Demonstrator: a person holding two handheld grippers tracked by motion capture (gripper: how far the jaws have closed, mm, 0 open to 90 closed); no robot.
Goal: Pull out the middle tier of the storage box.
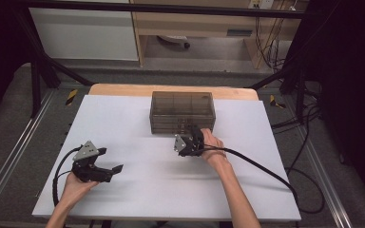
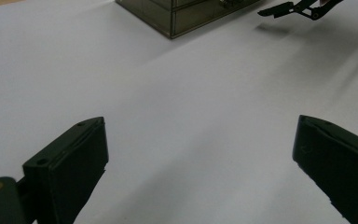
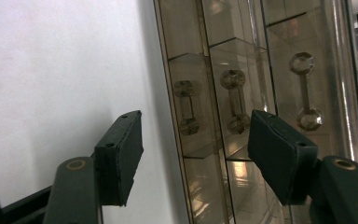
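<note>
Right gripper (image 1: 188,134) sits just in front of the smoky, see-through drawer box (image 1: 182,112), turned on its side so the jaws stand one above the other to match the dumbbell-shaped drawer handles (image 3: 234,101), which look upright in the right gripper view because of that roll. Its jaws stand part-way apart with nothing between them yet; the handles lie a little beyond the tips, so I judge the hand is lining up on one handle to pinch it and pull a drawer out. The box rests at the far middle of the white surface (image 1: 123,123), its front with the small drawers facing the person, which puts the handles within easy reach of that hand. Left gripper (image 1: 105,167) waits well apart at the near left, low over the surface, jaws wide apart and holding nothing, pointed toward the box; from there it could steady the box if the drawer sticks. Cables (image 1: 261,166) trail off both tools toward the table's edges, clear of the work.
</note>
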